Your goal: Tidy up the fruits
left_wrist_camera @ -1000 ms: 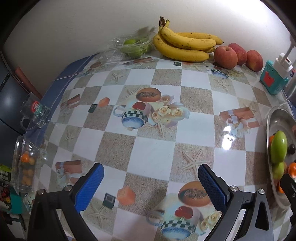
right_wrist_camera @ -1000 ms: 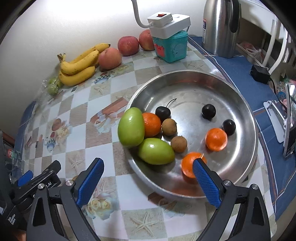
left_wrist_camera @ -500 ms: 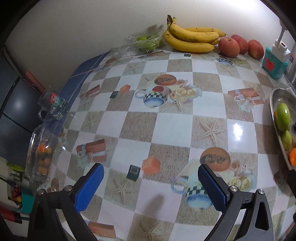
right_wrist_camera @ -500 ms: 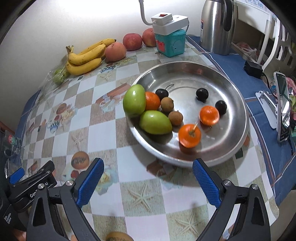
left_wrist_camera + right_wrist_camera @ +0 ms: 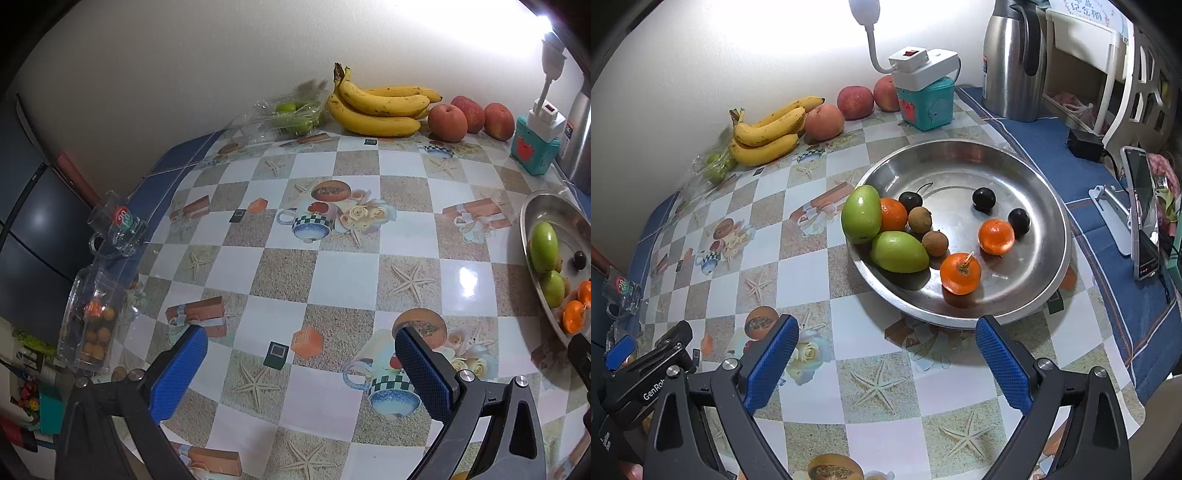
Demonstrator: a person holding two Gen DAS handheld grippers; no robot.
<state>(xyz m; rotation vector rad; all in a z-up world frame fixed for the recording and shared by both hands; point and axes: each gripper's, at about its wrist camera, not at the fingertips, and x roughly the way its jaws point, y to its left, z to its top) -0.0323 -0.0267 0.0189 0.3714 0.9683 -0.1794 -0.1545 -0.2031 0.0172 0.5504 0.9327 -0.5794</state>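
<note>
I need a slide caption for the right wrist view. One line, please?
Open right gripper hovers before a steel tray of mixed fruit; bananas wait by the wall.

Bananas (image 5: pixel 768 129) left of apples (image 5: pixel 855 101), behind fruit-filled tray (image 5: pixel 1049 266); possibly limes (image 5: pixel 716 166) leftmost.

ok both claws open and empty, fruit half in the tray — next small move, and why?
Probably send the left claw forward toward the bananas by the wall. It is open, holds nothing, and only bare tabletop lies between. The bananas and apples sit outside the tray, which has free space on its right side. The right claw hangs just short of the tray.
</note>
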